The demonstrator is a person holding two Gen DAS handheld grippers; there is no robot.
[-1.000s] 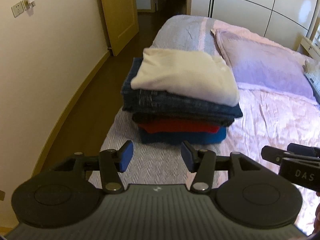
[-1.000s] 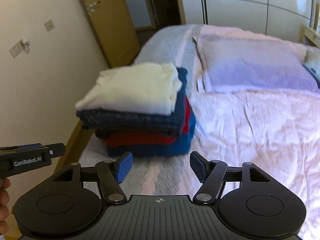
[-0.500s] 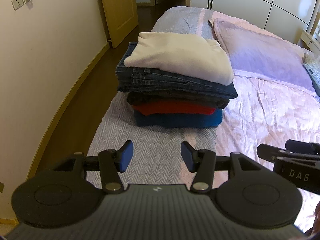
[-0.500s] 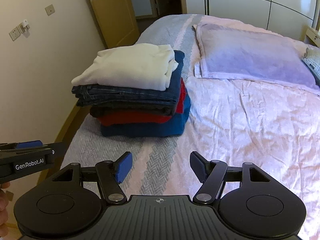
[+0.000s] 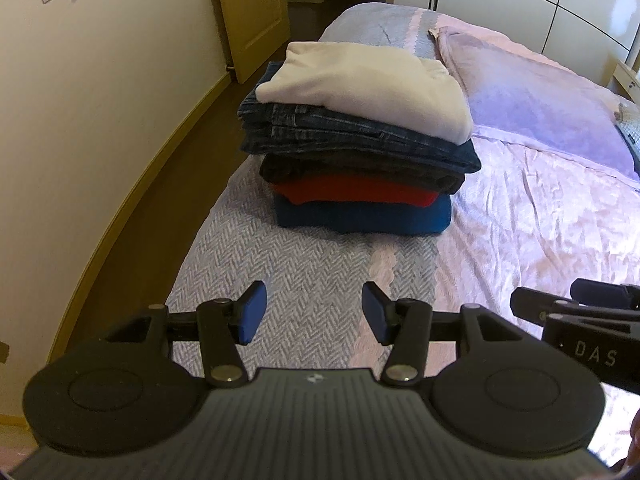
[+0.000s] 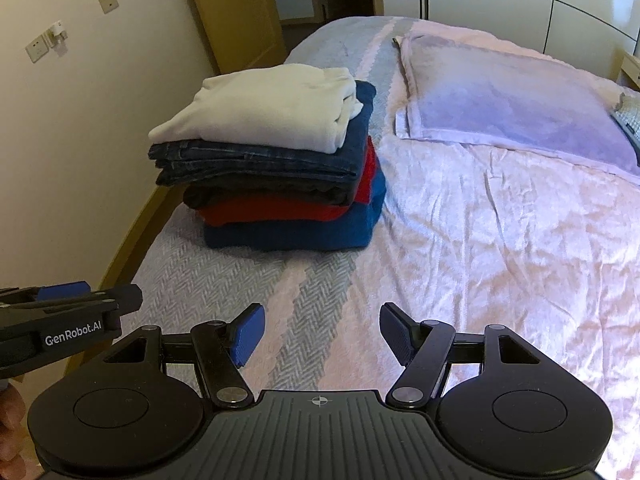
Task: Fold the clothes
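Bedspread (image 5: 312, 264) is seen beneath a folded stack (image 5: 360, 160) lying far of both claws, toward the left edge. Heavy, limp bulk is judged; support from under the blue bottom garment (image 5: 360, 216) is advised. The cream top (image 5: 368, 80) could slide. Left gripper (image 5: 313, 317) and right gripper (image 6: 321, 334) are held wide, empty.

White lettering "DAS" is seen on the dark body of the right gripper (image 5: 576, 312), at the right edge of the left wrist view. "GenRobot.AI" is printed in white on the black side of the left gripper (image 6: 76, 300), at the left edge of the right wrist view. No other text, number or sign can be read.
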